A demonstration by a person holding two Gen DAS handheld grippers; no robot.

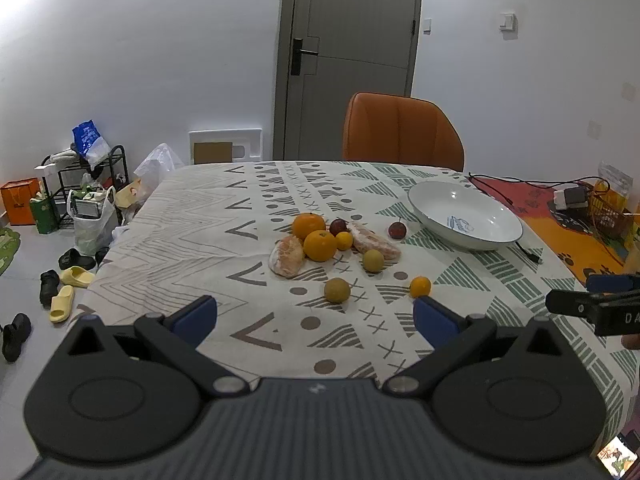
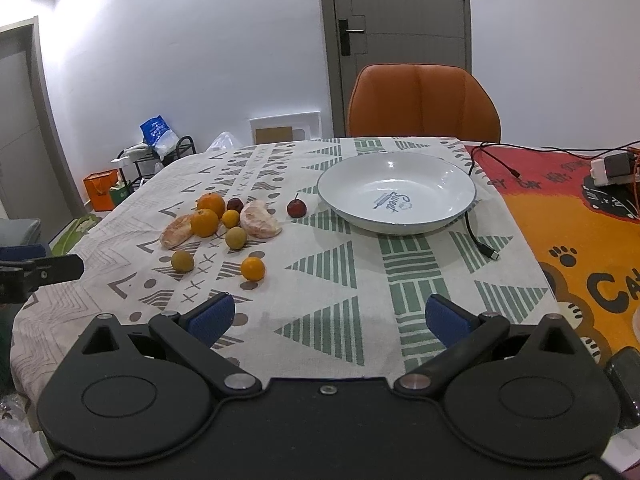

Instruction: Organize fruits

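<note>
Both grippers hover above the near edge of a table covered by a patterned tablecloth, and neither holds anything. The left gripper has its blue-padded jaws spread wide, and so does the right gripper, with only cloth between the fingers. The fruits lie loose on the cloth to the left of a white bowl, which stands empty toward the far right of the table. Two large oranges sit touching each other in the far cluster, flanked by two peeled citrus segments, with a small yellow fruit and a dark red fruit tucked between them. A second dark red fruit with a stem rests apart, closest to the bowl. Nearer the grippers lie two dull yellow-green round fruits, possibly small pears or plums, and a small orange on its own. A black cable trails past the bowl's right side. An orange chair stands at the far edge.
</note>
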